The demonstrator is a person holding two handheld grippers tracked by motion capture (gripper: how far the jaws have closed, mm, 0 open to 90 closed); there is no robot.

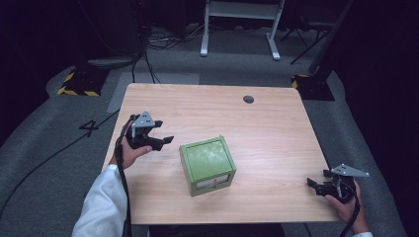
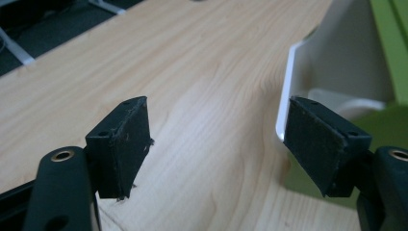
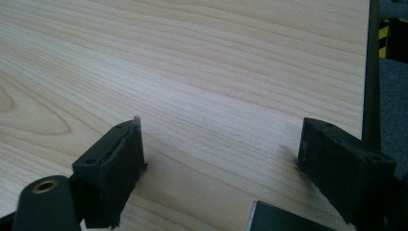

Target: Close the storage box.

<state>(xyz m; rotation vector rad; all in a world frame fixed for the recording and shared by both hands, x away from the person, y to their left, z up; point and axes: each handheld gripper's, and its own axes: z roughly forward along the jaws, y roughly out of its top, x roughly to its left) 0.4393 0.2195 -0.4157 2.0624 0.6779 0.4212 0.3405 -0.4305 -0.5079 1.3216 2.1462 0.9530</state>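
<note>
At the table's near right corner, the right gripper (image 1: 318,185) rested with its 2 jaws spread, gripping nothing, well apart from the green box (image 1: 207,165). The box sat mid-table, leftward of it. Farther back, the left gripper (image 1: 160,140), jaws also spread and empty, pointed right toward the box and hovered much nearer.

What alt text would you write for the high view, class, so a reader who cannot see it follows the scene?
A green box sits near the middle of a light wooden table, seen from above. The left gripper, jaws open, is held close to the box's left side, while the right gripper is held near the table's right front corner.
</note>
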